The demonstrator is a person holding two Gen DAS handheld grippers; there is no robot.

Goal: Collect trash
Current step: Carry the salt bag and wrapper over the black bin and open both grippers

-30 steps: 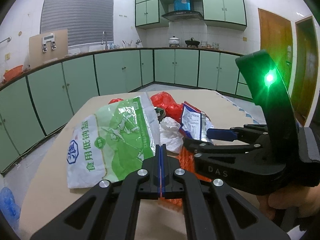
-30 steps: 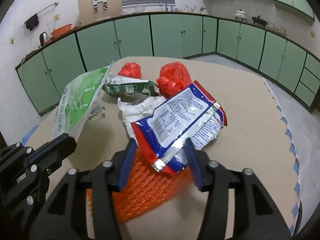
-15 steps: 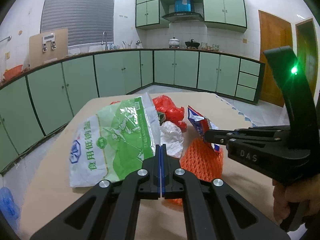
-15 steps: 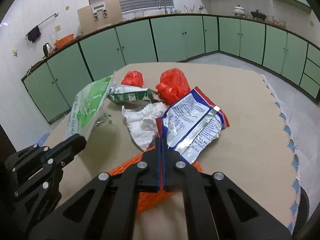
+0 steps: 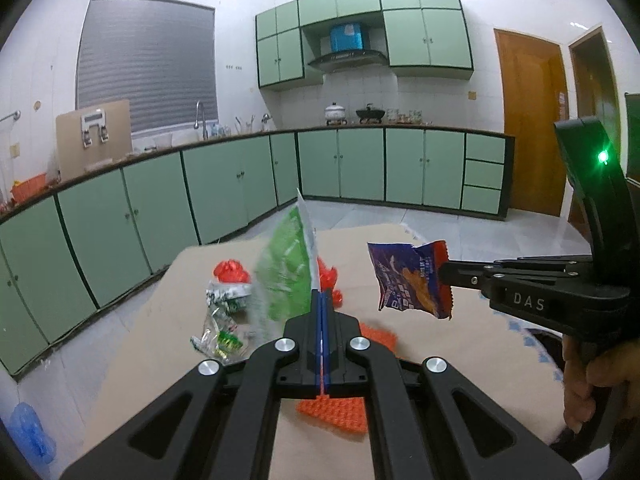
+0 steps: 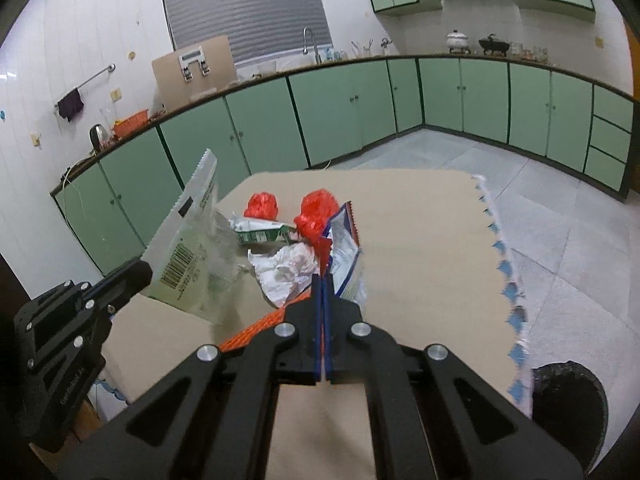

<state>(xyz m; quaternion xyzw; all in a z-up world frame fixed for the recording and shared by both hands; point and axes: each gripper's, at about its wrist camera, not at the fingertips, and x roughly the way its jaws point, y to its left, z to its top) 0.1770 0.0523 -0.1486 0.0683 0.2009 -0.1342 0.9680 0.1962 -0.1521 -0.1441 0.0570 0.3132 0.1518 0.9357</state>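
A: Right, starting at the jaws: our left gripper [image 5: 321, 300] is pressed together on the lower edge of the green salt bag [image 5: 289, 267], which stands up edge-on in the middle of the left wrist view, long axis running up and away from the pads.

B: And our right gripper [image 6: 323, 280] is pinching the corner of the blue snack wrapper [image 6: 343, 248]. In the left wrist view that wrapper [image 5: 412, 280] hangs clear of the table [image 5: 460, 344], right of centre, dangling below the fingertips.

A: So both of our grippers are loaded and off the surface. What lies outward from there?

B: On the table, the orange mesh net [image 5: 344, 412] sits just under our left jaws, the crumpled white paper [image 6: 286, 270] beside it, then a green carton [image 6: 262, 234] and two red plastic bags [image 6: 262, 205] toward the upper middle.

A: We judge the drop comes next. Where is the bin?

B: The black bin [image 6: 568, 396] is at the lower right of the right wrist view, beyond the table's fringed edge. It lies behind and to the right of both jaws, and our right hand [image 5: 592, 376] looks nearer, so the snack wrapper likely goes first.
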